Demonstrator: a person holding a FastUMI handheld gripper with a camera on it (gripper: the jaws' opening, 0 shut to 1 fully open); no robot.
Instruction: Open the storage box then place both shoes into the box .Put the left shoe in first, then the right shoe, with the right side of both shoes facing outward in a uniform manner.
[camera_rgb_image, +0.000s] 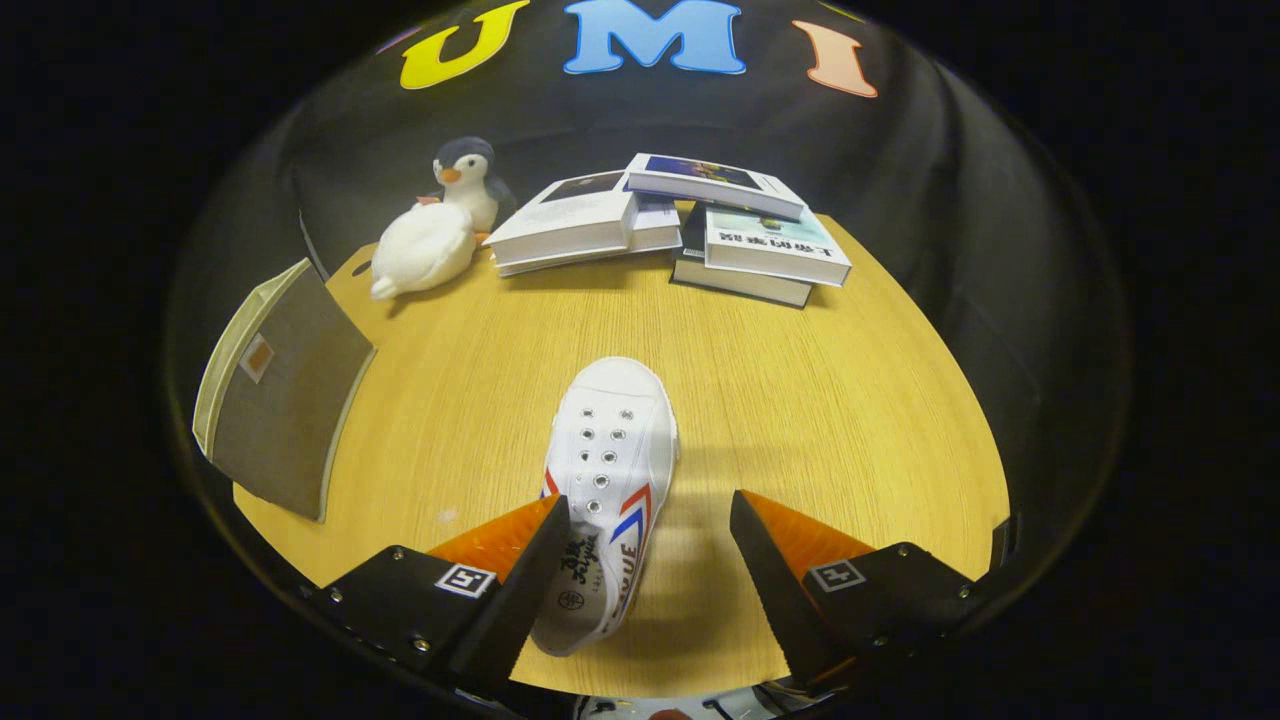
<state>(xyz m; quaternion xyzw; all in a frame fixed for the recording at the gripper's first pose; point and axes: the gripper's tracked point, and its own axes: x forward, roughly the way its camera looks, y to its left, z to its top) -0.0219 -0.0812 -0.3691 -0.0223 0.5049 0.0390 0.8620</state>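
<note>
A white canvas shoe (610, 470) with red and blue side stripes lies on the wooden table (820, 400), toe pointing away from me. Its heel end sits between my fingers, close against the left finger (520, 560), with a wide gap to the right finger (775, 560). My gripper (650, 535) is open and hovers over the heel, pressing on nothing. The grey fabric storage box (280, 395) with a cream rim stands at the table's left edge, left of the shoe; I cannot tell whether its lid is open.
At the table's far side lie several stacked books (680, 220). A white plush toy (425, 250) and a penguin plush (465, 180) sit left of the books. Bare tabletop lies right of the shoe.
</note>
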